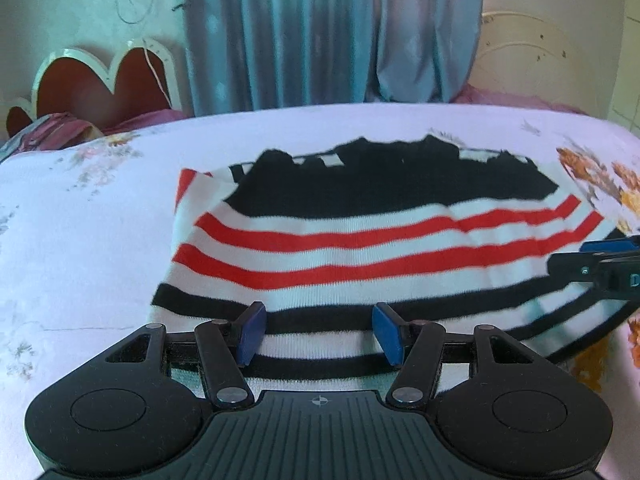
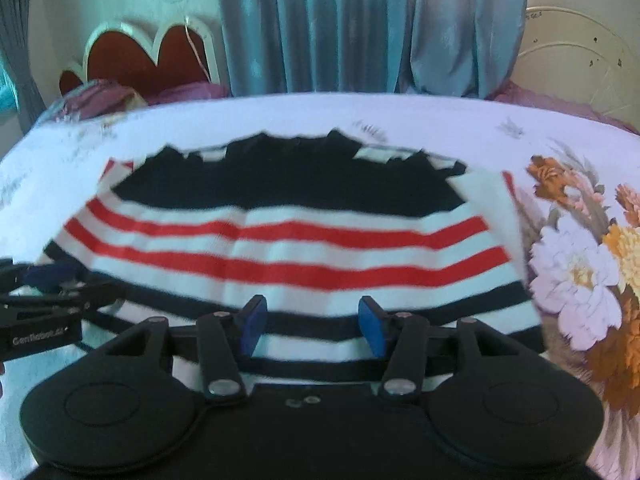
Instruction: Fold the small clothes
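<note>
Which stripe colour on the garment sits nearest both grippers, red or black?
Black: thin black stripes run between the left gripper jaws; the red stripes lie farther up.

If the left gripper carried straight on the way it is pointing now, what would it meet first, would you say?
Most likely the striped garment spread on the floral bedsheet. The left gripper points down at its near black-and-white stripes with jaws apart and nothing between them; exact depth is hard to judge.
</note>
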`<action>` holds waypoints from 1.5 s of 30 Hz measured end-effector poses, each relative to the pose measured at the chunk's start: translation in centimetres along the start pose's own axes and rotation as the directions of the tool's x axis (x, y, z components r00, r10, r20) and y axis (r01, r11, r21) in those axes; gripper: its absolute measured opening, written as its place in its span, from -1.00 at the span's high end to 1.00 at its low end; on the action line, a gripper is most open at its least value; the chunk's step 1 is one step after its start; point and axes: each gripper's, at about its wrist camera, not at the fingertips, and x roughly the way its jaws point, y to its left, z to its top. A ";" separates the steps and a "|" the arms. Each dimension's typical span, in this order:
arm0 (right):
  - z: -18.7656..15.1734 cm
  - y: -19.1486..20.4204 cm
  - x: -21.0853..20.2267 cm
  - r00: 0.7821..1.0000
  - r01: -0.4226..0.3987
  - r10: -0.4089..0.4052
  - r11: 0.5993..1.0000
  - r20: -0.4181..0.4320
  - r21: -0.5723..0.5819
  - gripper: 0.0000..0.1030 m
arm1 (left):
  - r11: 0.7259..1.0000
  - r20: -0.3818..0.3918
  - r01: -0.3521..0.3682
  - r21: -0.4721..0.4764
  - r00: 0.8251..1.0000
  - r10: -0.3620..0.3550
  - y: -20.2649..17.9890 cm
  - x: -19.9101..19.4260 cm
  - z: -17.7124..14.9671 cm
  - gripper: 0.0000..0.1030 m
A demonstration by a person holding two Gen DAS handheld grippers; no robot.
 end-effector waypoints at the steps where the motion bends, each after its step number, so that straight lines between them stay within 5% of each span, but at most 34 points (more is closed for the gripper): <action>1: 0.2 -0.4 -0.1 1.000 -0.009 0.009 1.000 0.000 0.002 0.04 | 1.000 0.010 -0.015 -0.009 1.000 0.015 0.0 0.0 0.2 -0.14; 7: 0.5 -0.4 1.0 0.997 -0.073 0.073 0.997 -0.013 -0.006 0.04 | 0.990 -0.041 -0.106 -0.092 0.994 0.102 1.8 2.1 0.2 -0.14; 15: 2.1 3.3 2.3 0.991 -0.131 0.131 0.990 -0.001 -0.045 0.04 | 0.989 -0.037 -0.071 -0.133 0.997 0.067 3.3 2.5 -0.5 -0.14; 24: 1.5 5.8 5.6 0.998 -0.047 0.039 0.986 -0.050 -0.162 -0.16 | 0.968 -0.094 -0.064 -0.241 0.995 0.042 4.3 0.1 -0.4 -0.14; 29: 1.6 5.8 4.8 0.998 -0.054 0.049 0.990 -0.036 -0.134 -0.10 | 0.955 -0.141 -0.066 -0.290 0.990 0.026 5.3 -1.6 -1.6 -0.19; 32: 1.9 6.0 4.0 0.998 -0.062 0.061 0.989 -0.015 -0.131 -0.10 | 0.932 -0.179 -0.077 -0.355 0.984 0.013 6.3 -2.2 -2.6 -0.55; 38: 2.3 6.4 3.7 0.998 -0.066 0.066 0.988 -0.003 -0.139 -0.11 | 0.886 -0.201 -0.049 -0.462 0.978 -0.051 7.3 -1.9 -4.3 -0.55; 45: 2.2 5.9 4.2 0.999 -0.045 0.044 0.989 -0.013 -0.138 -0.11 | 0.777 -0.099 0.042 -0.628 0.986 -0.134 8.3 -0.1 -6.0 -0.56</action>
